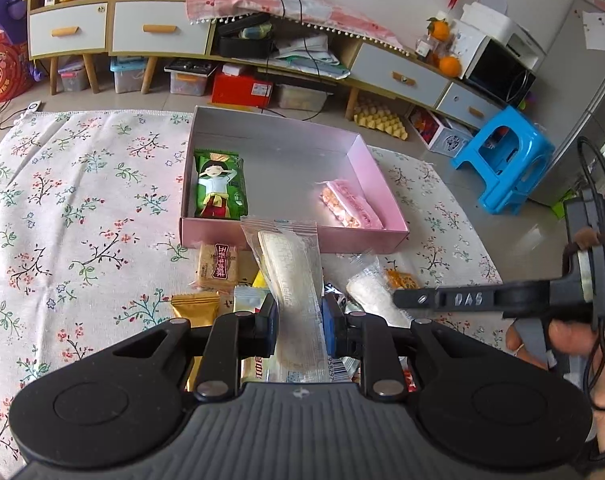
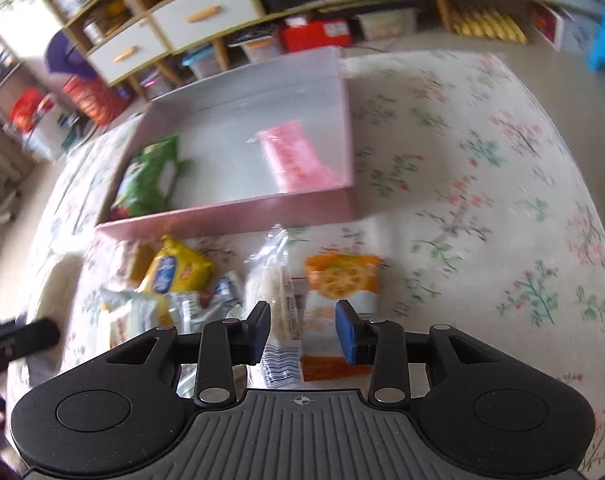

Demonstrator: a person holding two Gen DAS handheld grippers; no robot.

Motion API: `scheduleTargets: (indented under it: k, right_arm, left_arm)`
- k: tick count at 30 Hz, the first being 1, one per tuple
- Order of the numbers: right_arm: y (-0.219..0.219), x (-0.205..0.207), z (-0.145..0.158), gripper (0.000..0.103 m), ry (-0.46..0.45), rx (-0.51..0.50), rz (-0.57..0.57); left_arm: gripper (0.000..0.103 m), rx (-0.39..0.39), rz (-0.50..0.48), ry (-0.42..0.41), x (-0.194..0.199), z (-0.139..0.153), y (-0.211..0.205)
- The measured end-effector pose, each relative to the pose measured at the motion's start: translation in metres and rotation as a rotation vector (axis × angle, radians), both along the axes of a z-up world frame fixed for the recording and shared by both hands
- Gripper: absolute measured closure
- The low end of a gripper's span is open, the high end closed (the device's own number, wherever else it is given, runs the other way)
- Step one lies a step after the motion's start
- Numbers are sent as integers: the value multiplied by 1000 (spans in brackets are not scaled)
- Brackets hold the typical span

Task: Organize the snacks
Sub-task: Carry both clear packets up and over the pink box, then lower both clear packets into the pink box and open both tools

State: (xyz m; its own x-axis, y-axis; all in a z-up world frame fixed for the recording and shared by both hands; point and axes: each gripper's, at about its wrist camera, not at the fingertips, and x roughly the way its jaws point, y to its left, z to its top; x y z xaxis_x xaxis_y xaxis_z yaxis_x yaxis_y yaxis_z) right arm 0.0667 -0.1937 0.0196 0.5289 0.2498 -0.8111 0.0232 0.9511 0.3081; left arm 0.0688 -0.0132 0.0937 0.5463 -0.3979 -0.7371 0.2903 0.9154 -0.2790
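My left gripper point(image 1: 300, 324) is shut on a long clear-wrapped white cracker packet point(image 1: 294, 272), which it holds up in front of the pink box point(image 1: 294, 236). A green snack bag point(image 1: 220, 184) lies at the box's left and a pink packet point(image 1: 352, 206) at its right. My right gripper point(image 2: 302, 332) is open above the snack pile. Below it lie a clear packet of white crackers point(image 2: 276, 280), close to its left finger, and an orange packet point(image 2: 340, 280); the pads press on neither. The view is blurred. The pink box point(image 2: 238, 216) lies beyond.
Loose snacks lie before the box: a tan biscuit packet point(image 1: 218, 268), a gold packet point(image 1: 194, 308), a yellow packet point(image 2: 178, 268). A floral cloth point(image 1: 82, 200) covers the table. A blue stool point(image 1: 506, 160) and low cabinets point(image 1: 158, 32) stand beyond.
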Motion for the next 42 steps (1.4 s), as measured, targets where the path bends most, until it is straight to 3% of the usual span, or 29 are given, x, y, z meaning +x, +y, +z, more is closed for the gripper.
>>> scheduleTargets:
  k: [4, 7, 9, 17, 26, 27, 28, 31, 33, 36, 37, 39, 41, 42]
  right_arm:
    - [28, -2, -4, 65, 6, -57, 84]
    - [38, 2, -17, 66, 43, -166, 78]
    - [38, 2, -18, 73, 25, -178, 82]
    - [-1, -3, 30, 86, -57, 63, -26]
    - [-39, 34, 38, 90, -63, 219, -141]
    - [-43, 39, 37, 98, -61, 239, -146]
    - [-44, 42, 37, 103, -60, 249, -151]
    - [-37, 50, 37, 103, -49, 227, -145]
    - [-23, 51, 37, 103, -33, 177, -77]
    - [12, 47, 28, 84, -14, -41, 112]
    - [22, 45, 20, 60, -2, -110, 172]
    - [35, 42, 2, 27, 9, -231, 228]
    - [43, 44, -18, 29, 42, -316, 246]
    - [44, 44, -26, 36, 68, -328, 257]
  left_arm:
    - [83, -5, 4, -5, 1, 2, 1]
    - [83, 4, 5, -10, 3, 2, 1]
    - [83, 4, 5, -8, 5, 1, 1]
    - [83, -27, 16, -27, 27, 10, -6]
    - [83, -7, 44, -11, 74, -1, -26]
    - [83, -2, 46, -8, 79, -4, -28]
    - [83, 1, 52, -3, 82, -6, -29]
    - [83, -1, 49, 24, 87, -12, -29]
    - [83, -13, 42, 35, 87, -12, -26]
    - [83, -21, 43, 30, 86, -10, -19]
    - [83, -22, 47, 29, 85, -10, -16]
    - [83, -24, 60, 33, 84, -10, -12]
    - [83, -25, 71, 36, 84, -10, -10]
    - [83, -23, 73, 36, 84, -10, -8]
